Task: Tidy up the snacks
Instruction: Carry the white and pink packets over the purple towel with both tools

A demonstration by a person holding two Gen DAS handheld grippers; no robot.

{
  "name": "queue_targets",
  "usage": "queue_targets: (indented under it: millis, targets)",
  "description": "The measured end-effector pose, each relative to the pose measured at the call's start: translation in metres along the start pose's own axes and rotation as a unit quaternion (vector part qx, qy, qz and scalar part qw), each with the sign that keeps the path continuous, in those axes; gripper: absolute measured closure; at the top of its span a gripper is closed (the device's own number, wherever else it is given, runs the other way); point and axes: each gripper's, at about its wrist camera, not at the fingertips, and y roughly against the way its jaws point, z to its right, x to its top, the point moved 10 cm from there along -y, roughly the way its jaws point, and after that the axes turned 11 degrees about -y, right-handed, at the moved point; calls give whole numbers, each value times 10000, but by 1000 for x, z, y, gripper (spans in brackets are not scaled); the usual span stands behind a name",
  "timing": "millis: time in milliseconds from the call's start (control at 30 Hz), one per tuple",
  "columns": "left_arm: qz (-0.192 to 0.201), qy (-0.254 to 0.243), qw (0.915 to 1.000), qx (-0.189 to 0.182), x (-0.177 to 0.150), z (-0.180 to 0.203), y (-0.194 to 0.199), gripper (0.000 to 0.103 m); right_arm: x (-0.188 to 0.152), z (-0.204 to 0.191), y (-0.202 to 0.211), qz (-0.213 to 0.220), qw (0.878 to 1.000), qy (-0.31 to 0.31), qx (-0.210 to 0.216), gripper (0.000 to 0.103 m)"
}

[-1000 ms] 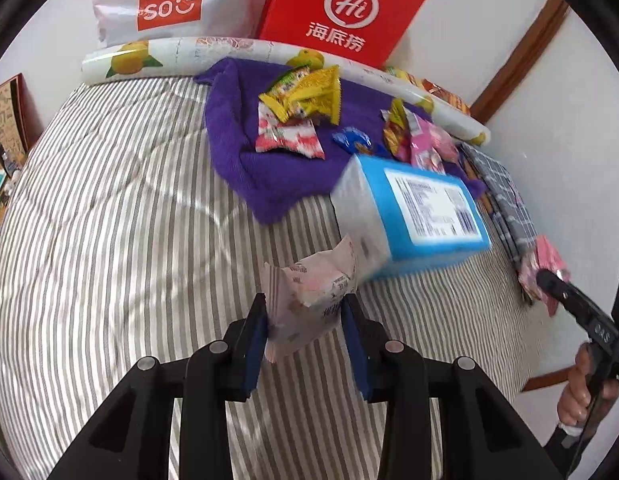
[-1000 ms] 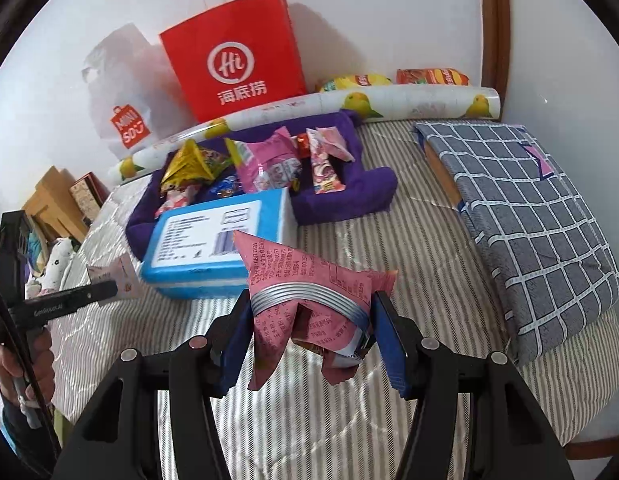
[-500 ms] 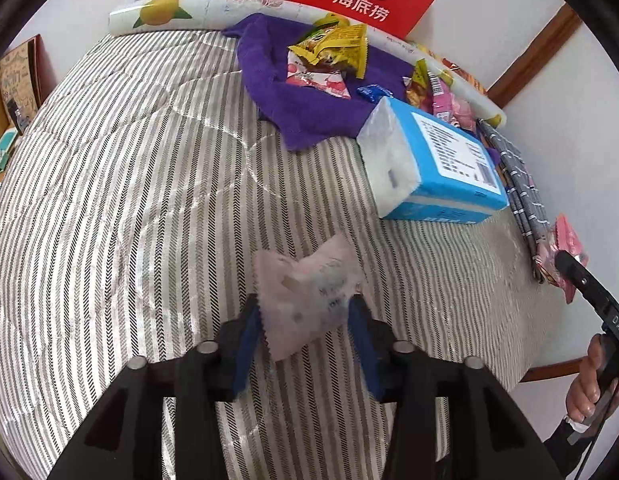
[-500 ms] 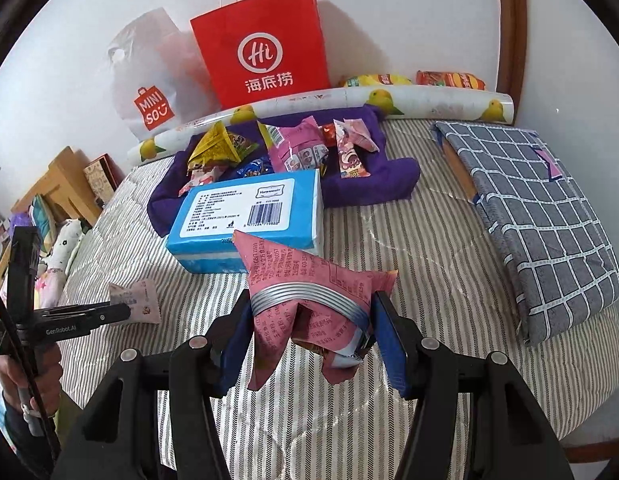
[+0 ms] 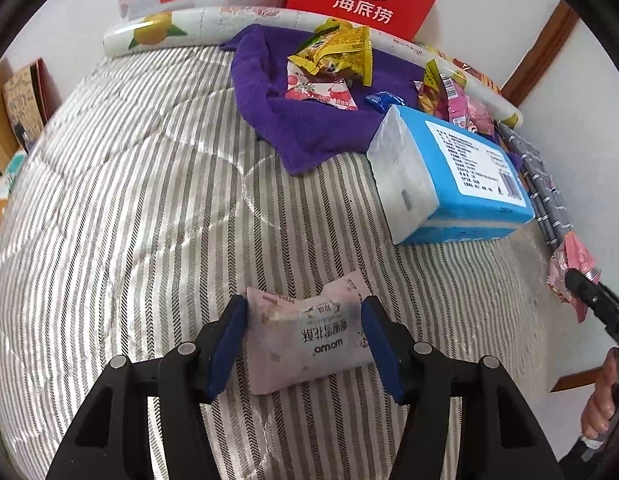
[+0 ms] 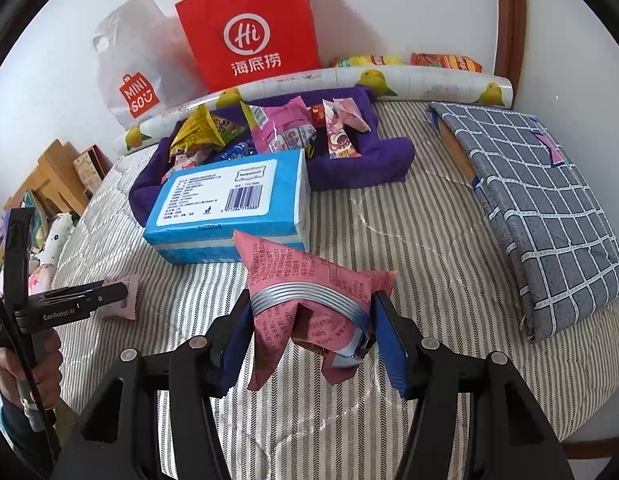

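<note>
A pale pink snack packet (image 5: 301, 344) lies flat on the striped bed (image 5: 129, 200) between the fingers of my left gripper (image 5: 303, 332), whose jaws are opening and no longer squeeze it. My right gripper (image 6: 313, 320) is shut on a dark pink snack packet (image 6: 305, 280), held above the bed. Farther back, a purple towel (image 5: 293, 120) carries several snack packets, among them a yellow one (image 5: 337, 52). The right wrist view shows the left gripper (image 6: 109, 292) low at the left by the pale packet (image 6: 127, 300).
A blue tissue pack (image 6: 237, 200) lies between the grippers and the towel. A red paper bag (image 6: 249, 28), a white Miniso bag (image 6: 133, 80) and a fruit-print roll (image 6: 389, 80) line the wall. A folded checked cloth (image 6: 541, 200) lies at the right.
My left gripper sank toward the bed and its jaws spread; the pale packet went from pinched upright to lying flat between them. The right gripper kept its grip and hardly moved.
</note>
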Motion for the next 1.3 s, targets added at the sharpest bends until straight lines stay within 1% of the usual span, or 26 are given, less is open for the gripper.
queue_targets:
  millis: [33,100,167,267,367,567,833,1133,1300]
  targets:
    - [16,-27,10000,14,1,1,0,54,0,0,-1,-13,10000,0,4,46]
    - [40,-16,10000,-5,3,1,0,57,-1,-1,-2,-28,10000,1,5,46]
    - [74,21,10000,-47,4,0,1,62,-1,-2,-2,-31,10000,21,6,46]
    - [92,131,9997,-164,4,-2,3,66,-1,-2,-2,-22,10000,72,-59,46]
    - [107,159,9996,-185,2,-3,5,67,-1,-3,-1,-29,10000,73,-28,46]
    - [191,261,9990,-307,0,-1,13,69,-3,-6,3,-7,10000,96,-12,46]
    - [371,354,9979,-408,3,-1,28,69,-2,-8,10,114,9996,200,-191,46]
    - [582,230,9969,-466,20,9,48,69,12,-16,29,408,9984,279,-282,46]
    - [694,165,9959,-548,35,18,57,69,21,-20,35,480,9982,265,-235,46]
